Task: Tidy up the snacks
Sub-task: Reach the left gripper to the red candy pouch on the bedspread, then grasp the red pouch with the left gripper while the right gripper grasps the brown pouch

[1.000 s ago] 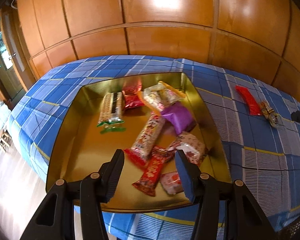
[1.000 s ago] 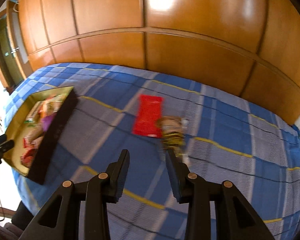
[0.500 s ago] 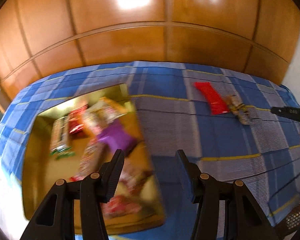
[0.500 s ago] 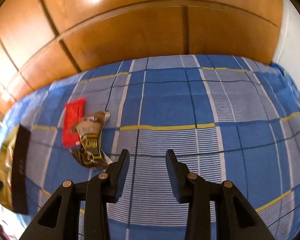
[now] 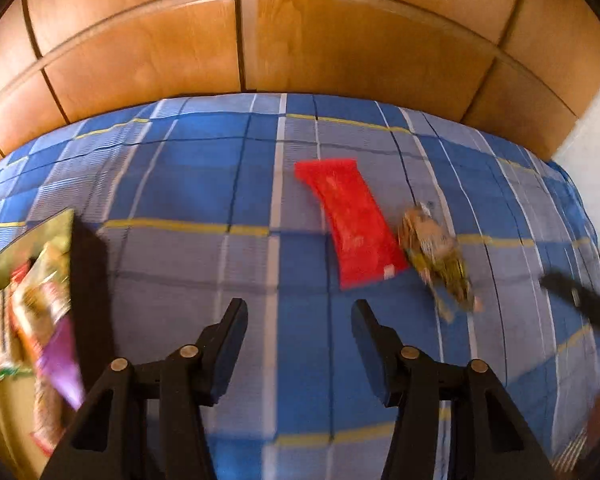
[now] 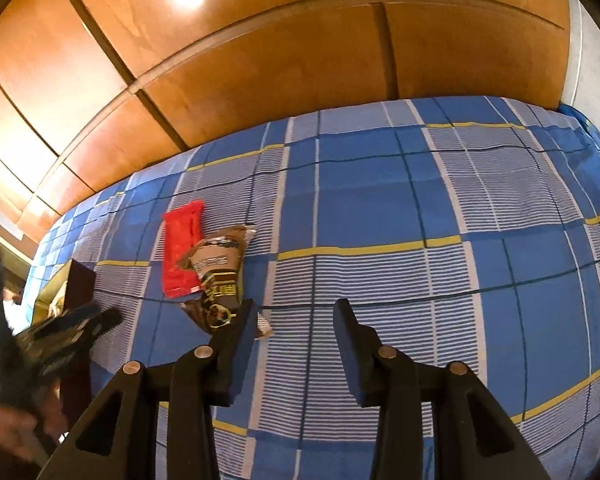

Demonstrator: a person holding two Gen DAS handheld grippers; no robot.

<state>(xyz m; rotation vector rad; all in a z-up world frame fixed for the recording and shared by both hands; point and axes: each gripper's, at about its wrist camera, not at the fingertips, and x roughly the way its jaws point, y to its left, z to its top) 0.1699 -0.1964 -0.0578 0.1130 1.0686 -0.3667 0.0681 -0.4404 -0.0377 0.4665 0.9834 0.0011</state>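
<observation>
Left gripper over the blue checked bedspread, jaws opening, nothing between them. Red packet lies flat on the cloth ahead of it. Brown and yellow packet just beside the red one, blurred. Gold tray at the left edge holds several snacks, also blurred.

Right gripper jaws opening, empty; its left finger is at the near end of the brown and yellow packet, contact unclear. Wooden panels behind the bed.
</observation>
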